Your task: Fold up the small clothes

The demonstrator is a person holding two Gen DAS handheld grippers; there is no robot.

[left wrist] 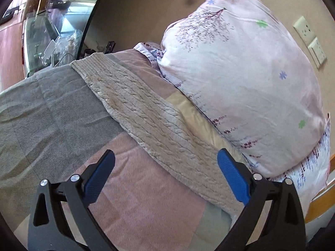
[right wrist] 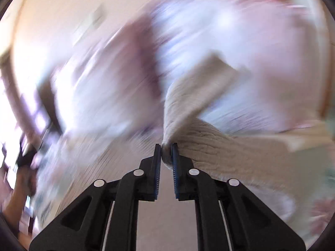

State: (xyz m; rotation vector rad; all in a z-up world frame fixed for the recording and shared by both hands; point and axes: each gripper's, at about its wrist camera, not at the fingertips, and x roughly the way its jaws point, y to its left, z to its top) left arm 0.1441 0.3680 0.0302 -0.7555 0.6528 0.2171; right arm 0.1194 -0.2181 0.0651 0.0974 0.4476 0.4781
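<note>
Left hand-held gripper (left wrist: 166,163) spread wide, empty, above bed cover (left wrist: 52,113). Beige cable-knit garment (left wrist: 146,117) lies in a long strip on the bed beside the floral pillow (left wrist: 240,79). Right hand-held gripper (right wrist: 166,146) pinches a bunched edge of the knit garment (right wrist: 201,138); view heavily blurred.

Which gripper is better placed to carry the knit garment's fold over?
Right. The right gripper already pinches the cream cable-knit garment; the left gripper hovers open above it, holding nothing.

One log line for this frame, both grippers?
left gripper: open, over knit | right gripper: shut on knit, view blurred | bed: pillow beside knit
</note>
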